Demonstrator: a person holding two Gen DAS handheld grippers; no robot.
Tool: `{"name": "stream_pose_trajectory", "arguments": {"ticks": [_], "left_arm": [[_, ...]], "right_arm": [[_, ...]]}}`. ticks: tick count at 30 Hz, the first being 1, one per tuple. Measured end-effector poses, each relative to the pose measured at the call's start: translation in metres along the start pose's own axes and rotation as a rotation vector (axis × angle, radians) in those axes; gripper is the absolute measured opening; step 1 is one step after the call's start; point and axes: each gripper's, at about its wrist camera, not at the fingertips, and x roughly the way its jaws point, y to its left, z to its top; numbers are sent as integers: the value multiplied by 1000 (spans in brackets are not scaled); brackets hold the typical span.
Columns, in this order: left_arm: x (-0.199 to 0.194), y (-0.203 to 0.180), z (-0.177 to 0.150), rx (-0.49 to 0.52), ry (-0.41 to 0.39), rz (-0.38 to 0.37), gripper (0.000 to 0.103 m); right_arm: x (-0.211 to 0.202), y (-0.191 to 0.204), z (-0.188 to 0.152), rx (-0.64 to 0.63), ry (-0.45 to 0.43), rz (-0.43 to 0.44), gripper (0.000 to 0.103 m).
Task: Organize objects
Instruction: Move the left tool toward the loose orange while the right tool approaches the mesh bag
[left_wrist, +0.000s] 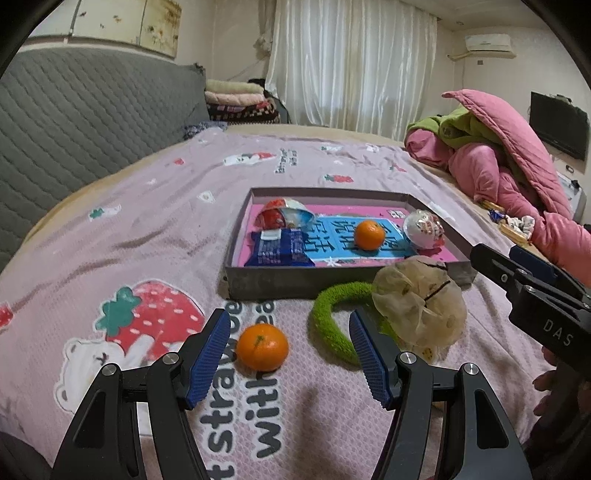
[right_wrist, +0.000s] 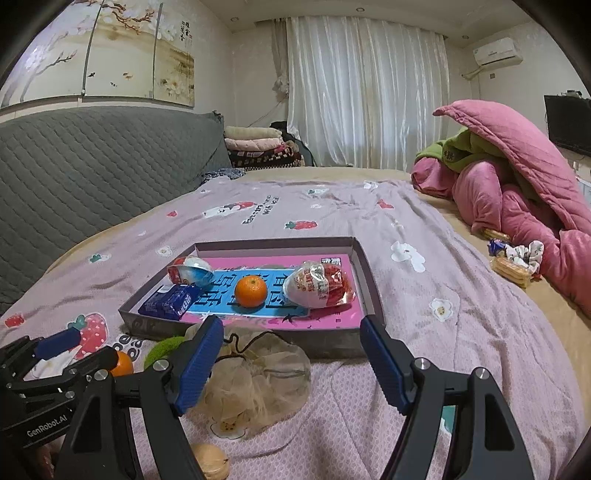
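Observation:
A tangerine (left_wrist: 262, 347) lies on the pink bedspread between the fingers of my left gripper (left_wrist: 288, 317), close to the left pad; the jaws stand open and do not press it. A green scrunchie (left_wrist: 328, 321) curls beside the right finger. A sheer beige scrunchie (right_wrist: 255, 376) lies under my open right gripper (right_wrist: 291, 325), near its left finger, untouched. Just beyond stands the shallow grey box (left_wrist: 295, 284), holding a second tangerine (left_wrist: 369, 234), a blue snack packet (left_wrist: 280, 247) and two egg-shaped wrapped sweets (left_wrist: 284, 216) (left_wrist: 423, 229).
A heap of pink and green quilts (right_wrist: 517, 184) fills the right of the bed, with loose snacks (right_wrist: 513, 269) at its foot. The grey padded headboard (left_wrist: 74, 122) rises on the left. A small beige round thing (right_wrist: 210, 465) lies by the right gripper's base.

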Motion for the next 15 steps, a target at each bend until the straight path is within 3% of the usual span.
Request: {"name": "stream_pose_trajectory", "arguments": {"ticks": [15], "left_arm": [[2, 1, -15, -18, 70, 11, 69]], "right_arm": [[6, -1, -9, 9, 126, 18, 76]]}}
